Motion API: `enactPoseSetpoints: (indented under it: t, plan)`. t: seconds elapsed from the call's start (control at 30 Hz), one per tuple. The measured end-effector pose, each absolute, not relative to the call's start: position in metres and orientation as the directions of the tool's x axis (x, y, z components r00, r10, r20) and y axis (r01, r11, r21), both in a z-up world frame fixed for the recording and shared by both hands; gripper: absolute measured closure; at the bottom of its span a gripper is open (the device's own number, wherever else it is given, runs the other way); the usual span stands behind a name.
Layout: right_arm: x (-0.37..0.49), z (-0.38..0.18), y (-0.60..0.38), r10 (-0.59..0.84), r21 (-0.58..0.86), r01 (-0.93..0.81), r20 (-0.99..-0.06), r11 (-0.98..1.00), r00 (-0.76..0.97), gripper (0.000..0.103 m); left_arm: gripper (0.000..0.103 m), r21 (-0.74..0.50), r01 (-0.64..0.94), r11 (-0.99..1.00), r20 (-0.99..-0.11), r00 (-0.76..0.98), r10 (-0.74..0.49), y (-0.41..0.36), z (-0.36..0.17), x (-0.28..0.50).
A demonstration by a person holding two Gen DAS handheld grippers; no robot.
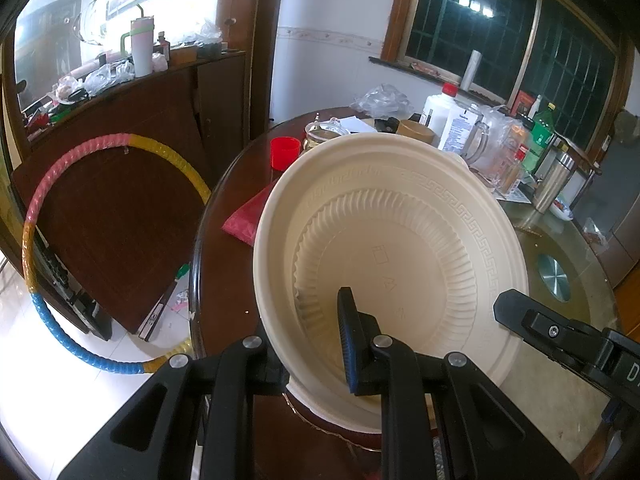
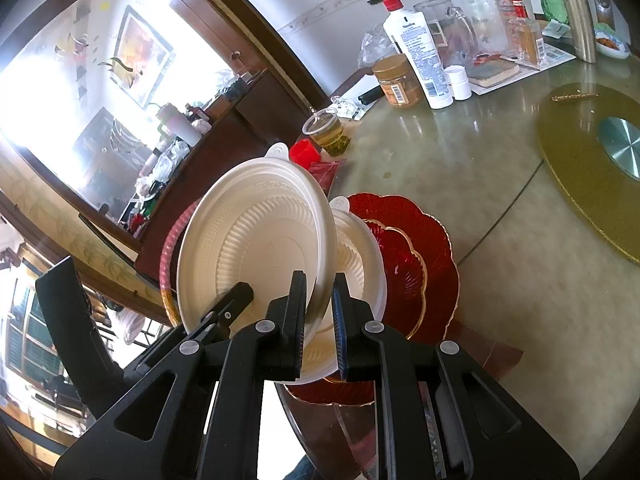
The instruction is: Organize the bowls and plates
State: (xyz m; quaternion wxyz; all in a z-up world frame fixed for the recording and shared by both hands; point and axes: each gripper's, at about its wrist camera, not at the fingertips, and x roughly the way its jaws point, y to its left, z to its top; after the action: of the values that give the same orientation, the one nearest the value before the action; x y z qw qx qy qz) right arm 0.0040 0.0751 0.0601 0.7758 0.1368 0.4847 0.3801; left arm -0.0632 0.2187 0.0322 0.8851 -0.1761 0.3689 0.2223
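Brightness: bright daylight in both views.
Source: blown-out white glare at the far left of the right wrist view.
Window (image 1: 516, 28): dark panes with small white reflections.
Counter (image 2: 460, 168): glossy top, soft pale sheen.
Floor (image 1: 60, 380): washed out white.
Distortion: strong fisheye bending, black vignette in corners.
Focus: sharp centre, edges softer.

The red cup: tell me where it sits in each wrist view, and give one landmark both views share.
Left wrist view: the red cup sits left of centre, on the table beyond the cream plate's upper left rim.
Right wrist view: the red cup sits just above the plate's tab, near the middle.
Shared landmark: the white lotion bottle.
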Motion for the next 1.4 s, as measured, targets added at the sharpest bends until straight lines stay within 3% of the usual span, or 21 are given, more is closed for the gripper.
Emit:
enactPoseSetpoints:
  t: [0.97,1.07,1.13,1.2,1.3,1.37,1.4]
  plan:
    - [0.006,0.051,0.077,0.708,0.575,-0.449,-0.672,0.684,0.219,0.091,0.082,-0.153,-0.543,0.826,-0.739,0.618,0.269,0.22,0.028,-0.068]
    - [0.005,0.055,0.075,0.725,0.592,-0.45,-0.654,0.668,0.216,0.088,0.065,-0.174,-0.534,0.828,-0.727,0.636,0.257,0.219,0.032,-0.069]
    - [0.004,0.058,0.074,0.722,0.581,-0.46,-0.652,0.672,0.232,0.08,0.04,-0.189,-0.534,0.824,-0.711,0.654,0.26,0.218,0.034,-0.071]
    - [0.003,0.061,0.071,0.73,0.585,-0.461,-0.636,0.667,0.248,0.054,0.032,-0.18,-0.549,0.816,-0.682,0.668,0.299,0.217,0.039,-0.077]
    - [0.002,0.064,0.068,0.744,0.596,-0.462,-0.615,0.656,0.262,0.048,0.023,-0.185,-0.566,0.804,-0.644,0.687,0.336,0.219,0.048,-0.085]
    - [0.0,0.067,0.066,0.753,0.602,-0.467,-0.602,0.647,0.267,0.048,0.022,-0.196,-0.573,0.796,-0.627,0.697,0.348,0.221,0.051,-0.089]
    - [-0.001,0.069,0.066,0.754,0.6,-0.472,-0.598,0.646,0.272,0.043,0.022,-0.193,-0.58,0.792,-0.622,0.696,0.358,0.222,0.052,-0.091]
